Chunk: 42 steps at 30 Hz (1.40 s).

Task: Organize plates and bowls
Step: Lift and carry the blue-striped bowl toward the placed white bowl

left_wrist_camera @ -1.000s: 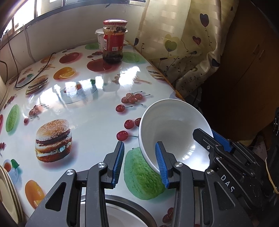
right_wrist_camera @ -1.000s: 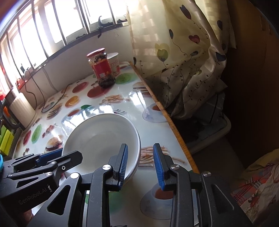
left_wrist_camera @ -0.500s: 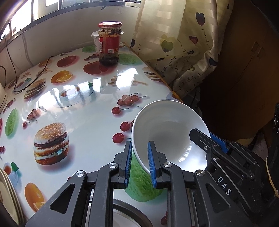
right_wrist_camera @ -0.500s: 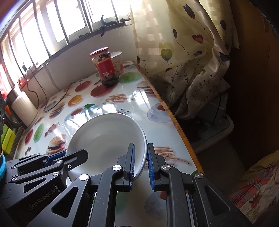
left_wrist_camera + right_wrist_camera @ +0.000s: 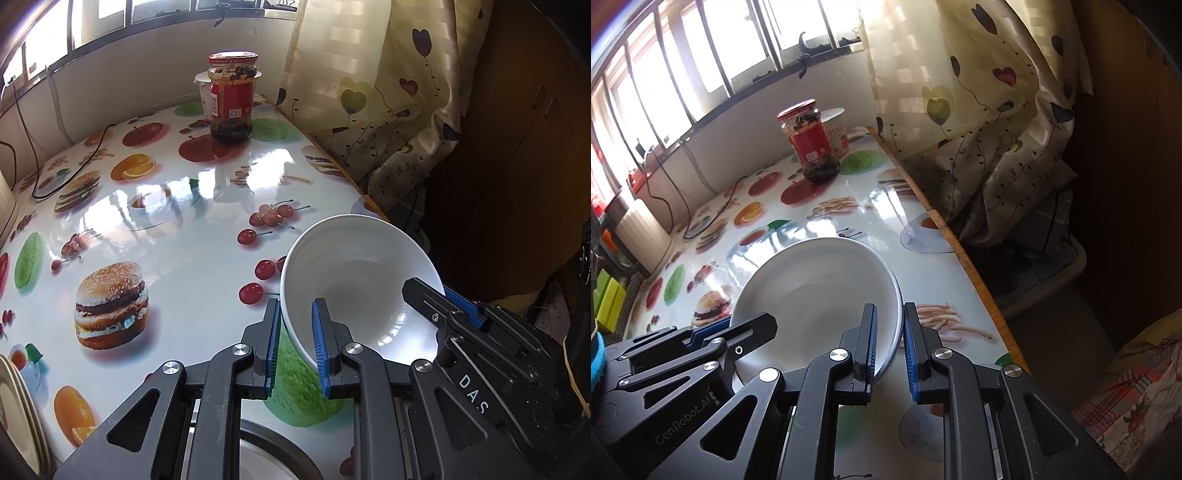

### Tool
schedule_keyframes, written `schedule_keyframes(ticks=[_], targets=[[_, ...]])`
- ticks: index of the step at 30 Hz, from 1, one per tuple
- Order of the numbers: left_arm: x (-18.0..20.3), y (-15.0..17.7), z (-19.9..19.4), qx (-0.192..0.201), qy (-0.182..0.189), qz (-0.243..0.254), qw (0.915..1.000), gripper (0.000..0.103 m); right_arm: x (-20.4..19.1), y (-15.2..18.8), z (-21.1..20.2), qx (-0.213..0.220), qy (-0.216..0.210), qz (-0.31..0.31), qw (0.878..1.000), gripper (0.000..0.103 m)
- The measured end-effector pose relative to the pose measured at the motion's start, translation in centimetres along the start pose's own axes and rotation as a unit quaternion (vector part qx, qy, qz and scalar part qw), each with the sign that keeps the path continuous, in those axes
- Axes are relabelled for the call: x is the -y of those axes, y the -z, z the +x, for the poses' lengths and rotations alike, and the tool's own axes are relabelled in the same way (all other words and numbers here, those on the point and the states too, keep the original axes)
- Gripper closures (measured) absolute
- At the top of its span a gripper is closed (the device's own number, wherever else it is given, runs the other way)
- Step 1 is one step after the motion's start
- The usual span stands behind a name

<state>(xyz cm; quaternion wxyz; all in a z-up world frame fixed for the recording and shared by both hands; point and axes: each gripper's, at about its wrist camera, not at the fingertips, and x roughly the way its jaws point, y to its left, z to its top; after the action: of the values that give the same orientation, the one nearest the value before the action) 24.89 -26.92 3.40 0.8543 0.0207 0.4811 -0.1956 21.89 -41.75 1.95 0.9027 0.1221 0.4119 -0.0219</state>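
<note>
A white bowl (image 5: pixel 354 273) hangs tilted over the right side of the fruit-print table (image 5: pixel 177 251), gripped from both sides. My left gripper (image 5: pixel 295 339) is shut on its near left rim, one blue pad inside and one outside. My right gripper (image 5: pixel 889 339) is shut on the opposite rim of the bowl (image 5: pixel 812 291), and its black fingers (image 5: pixel 443 306) show at the bowl's right in the left wrist view. The left gripper's fingers (image 5: pixel 746 328) reach in from the left in the right wrist view.
A red-labelled jar (image 5: pixel 232 103) and a white tub (image 5: pixel 838 129) stand at the table's far end. Stacked plates (image 5: pixel 18 406) sit at the near left, and a dark-rimmed dish (image 5: pixel 273 450) lies under the left gripper. A cable (image 5: pixel 74 155) lies at the back left. The curtain (image 5: pixel 979 129) hangs past the right edge.
Both grippers have gone from open around the bowl's rim to shut on it. The bowl has barely shifted.
</note>
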Motion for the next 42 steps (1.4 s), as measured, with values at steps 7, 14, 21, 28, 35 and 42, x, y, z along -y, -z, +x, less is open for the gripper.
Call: schedule_keyframes(ticks=[7, 14, 21, 28, 35, 42], targets=[[0.0, 0.1, -0.6, 0.007, 0.000, 0.000, 1.0000, 0.085, 0.0, 0.2, -0.4, 0.002, 0.000, 0.004, 1.000, 0.091], [-0.1, 0.4, -1.7, 0.019, 0.002, -0.002, 0.9998, 0.085, -0.3, 0.3, -1.7, 0.012, -0.005, 0.007, 1.000, 0.091], [-0.3, 0.7, -3.4, 0.031, 0.006, -0.002, 0.9995, 0.085, -0.9, 0.4, -3.5, 0.025, -0.011, 0.007, 1.000, 0.091], [-0.8, 1.5, -5.6, 0.045, 0.010, -0.004, 0.9989, 0.085, -2.0, 0.6, -5.5, 0.035, -0.014, 0.003, 0.999, 0.091], [-1.5, 2.6, -7.9, 0.059, 0.015, -0.004, 0.9981, 0.085, -3.4, 1.3, -7.6, 0.049, -0.018, -0.002, 0.999, 0.091], [-2.7, 4.2, -9.4, 0.064, 0.016, -0.010, 0.9978, 0.085, -4.9, 2.8, -9.3, 0.054, -0.021, -0.006, 0.998, 0.091]])
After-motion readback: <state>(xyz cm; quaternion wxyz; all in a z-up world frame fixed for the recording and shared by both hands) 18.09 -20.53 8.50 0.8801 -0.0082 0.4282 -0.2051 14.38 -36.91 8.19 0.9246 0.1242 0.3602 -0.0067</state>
